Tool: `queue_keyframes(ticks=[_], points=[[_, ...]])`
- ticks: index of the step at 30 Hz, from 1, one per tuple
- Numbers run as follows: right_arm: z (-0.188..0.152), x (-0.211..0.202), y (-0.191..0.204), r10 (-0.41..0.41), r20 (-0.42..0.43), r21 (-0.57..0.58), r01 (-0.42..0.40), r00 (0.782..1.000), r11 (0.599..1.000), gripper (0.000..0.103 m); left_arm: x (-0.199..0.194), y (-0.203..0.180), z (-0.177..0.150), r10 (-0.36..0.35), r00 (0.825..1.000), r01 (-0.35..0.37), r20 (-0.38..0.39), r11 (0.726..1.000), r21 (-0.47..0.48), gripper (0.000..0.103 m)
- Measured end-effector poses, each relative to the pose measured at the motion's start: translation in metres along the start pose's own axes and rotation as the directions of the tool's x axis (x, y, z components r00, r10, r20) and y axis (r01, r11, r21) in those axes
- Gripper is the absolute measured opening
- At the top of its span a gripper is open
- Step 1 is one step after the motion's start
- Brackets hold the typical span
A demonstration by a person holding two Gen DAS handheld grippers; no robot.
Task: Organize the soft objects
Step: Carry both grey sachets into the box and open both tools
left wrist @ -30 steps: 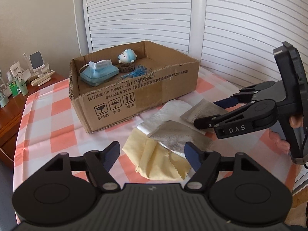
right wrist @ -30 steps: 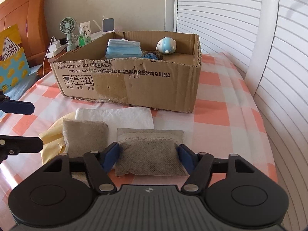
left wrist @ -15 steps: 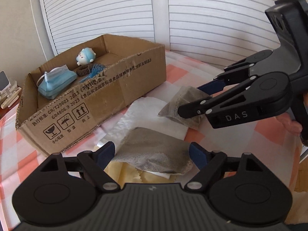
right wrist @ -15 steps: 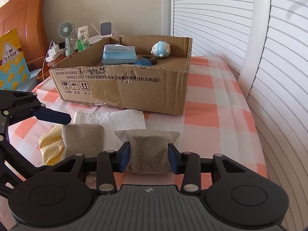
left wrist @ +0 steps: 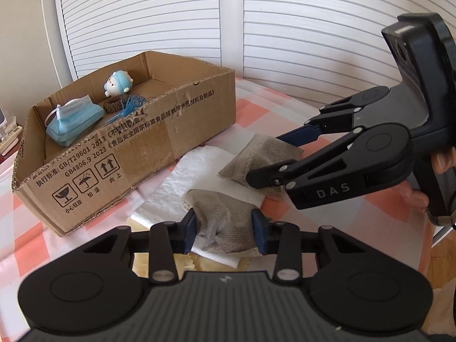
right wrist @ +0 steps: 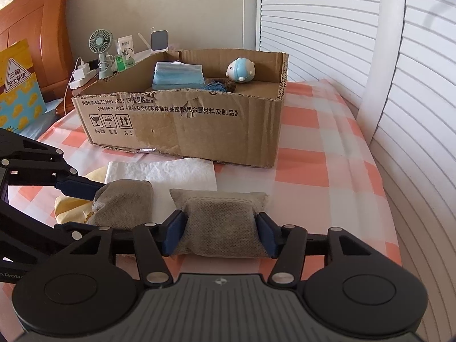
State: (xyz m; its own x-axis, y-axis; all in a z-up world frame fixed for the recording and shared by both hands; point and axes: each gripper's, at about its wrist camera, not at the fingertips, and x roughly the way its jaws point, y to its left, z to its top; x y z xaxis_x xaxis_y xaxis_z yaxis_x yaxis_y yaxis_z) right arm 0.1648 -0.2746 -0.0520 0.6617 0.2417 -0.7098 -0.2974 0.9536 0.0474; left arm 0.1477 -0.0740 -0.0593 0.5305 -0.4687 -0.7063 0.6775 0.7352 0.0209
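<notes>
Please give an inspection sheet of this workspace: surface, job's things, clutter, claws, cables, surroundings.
Surface: checked tablecloth, orange and white.
Job's things: two grey pouches, left pouch and right pouch; white cloth and yellow cloth under them; cardboard box holding face masks, a small doll, blue string.
Clutter: fan and bottles behind the box.
Claws: left claw shut on left pouch; right claw shut on right pouch.
Cables: white charger cable.
Surroundings: white shutters, wooden headboard.
</notes>
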Motion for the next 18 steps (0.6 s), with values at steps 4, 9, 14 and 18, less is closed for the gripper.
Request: queue_keyframes(ticks=[4, 9, 14, 18], points=[[0.000, -0.004, 0.004, -0.008, 0.003, -0.027, 0.008, 1.000, 1.000, 0.045, -0.006, 0.000, 0.002, 0.003, 1.000, -0.003, 0.007, 1.000, -0.005, 0.034], [0.003, -0.013, 0.007, -0.018, 0.015, -0.049, 0.019, 1.000, 0.999, 0.043, -0.020, 0.001, 0.006, 0.015, 0.999, -0.015, 0.029, 1.000, -0.015, 0.034], [0.008, -0.031, 0.007, -0.021, 0.039, -0.065, 0.023, 0.999, 0.998, 0.043, -0.042, 0.000, 0.013, 0.030, 0.998, -0.029, 0.057, 0.999, -0.015, 0.034], [0.015, -0.048, 0.005, -0.010, 0.063, -0.076, 0.015, 0.998, 0.997, 0.043, -0.060, 0.009, 0.028, 0.064, 0.994, -0.063, 0.087, 0.998, -0.013, 0.034]])
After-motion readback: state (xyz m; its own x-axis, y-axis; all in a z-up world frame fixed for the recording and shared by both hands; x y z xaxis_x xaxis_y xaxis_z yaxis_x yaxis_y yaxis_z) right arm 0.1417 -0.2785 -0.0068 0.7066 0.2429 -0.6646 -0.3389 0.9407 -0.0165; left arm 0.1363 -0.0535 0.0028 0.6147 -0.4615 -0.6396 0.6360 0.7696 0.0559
